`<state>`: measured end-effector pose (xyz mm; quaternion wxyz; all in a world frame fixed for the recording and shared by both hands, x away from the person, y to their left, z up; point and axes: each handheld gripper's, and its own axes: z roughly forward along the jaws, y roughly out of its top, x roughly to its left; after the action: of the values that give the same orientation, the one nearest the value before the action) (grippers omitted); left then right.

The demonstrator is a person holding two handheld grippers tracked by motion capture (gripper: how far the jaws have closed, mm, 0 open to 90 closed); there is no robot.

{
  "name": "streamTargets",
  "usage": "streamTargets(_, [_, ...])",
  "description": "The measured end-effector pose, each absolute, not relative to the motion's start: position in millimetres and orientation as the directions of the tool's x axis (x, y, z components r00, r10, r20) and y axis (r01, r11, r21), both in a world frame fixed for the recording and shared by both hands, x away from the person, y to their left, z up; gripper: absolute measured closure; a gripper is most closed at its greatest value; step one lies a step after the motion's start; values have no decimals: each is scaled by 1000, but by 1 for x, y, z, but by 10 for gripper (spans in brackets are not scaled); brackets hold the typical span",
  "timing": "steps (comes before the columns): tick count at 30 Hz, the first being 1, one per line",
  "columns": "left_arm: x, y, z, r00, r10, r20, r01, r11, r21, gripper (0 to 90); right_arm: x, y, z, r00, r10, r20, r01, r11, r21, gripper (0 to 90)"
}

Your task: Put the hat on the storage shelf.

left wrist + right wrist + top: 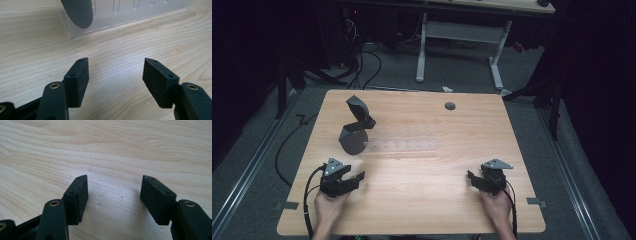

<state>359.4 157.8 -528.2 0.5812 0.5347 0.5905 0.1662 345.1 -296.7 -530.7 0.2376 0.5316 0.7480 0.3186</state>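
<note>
A: Counter (pixel 422 200) of pale wood. Where's the dark grey folded piece (pixel 355 127)?
B: Upright at the left end of a clear slotted rack (pixel 404 146), near the left hand-held gripper (pixel 115 75) (jaws apart, holding nothing).
A: And the right hand-held gripper (pixel 113 195)?
B: Also spread, empty, well apart from it.

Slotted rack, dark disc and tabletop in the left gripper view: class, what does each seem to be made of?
The slotted rack looks like clear, frosted acrylic: the wood shows through it. The dark disc standing in it seems smooth matte grey, perhaps plastic or coated metal; hard to tell. The tabletop shows pale wood grain, possibly laminate, with a satin sheen.
</note>
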Motion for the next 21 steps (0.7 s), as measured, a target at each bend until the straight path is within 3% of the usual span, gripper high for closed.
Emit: streamTargets(21, [359,144,-547,219,892,-396,437,273,857,361,345,-297,-531,-323,946,-17,644,232,729,396])
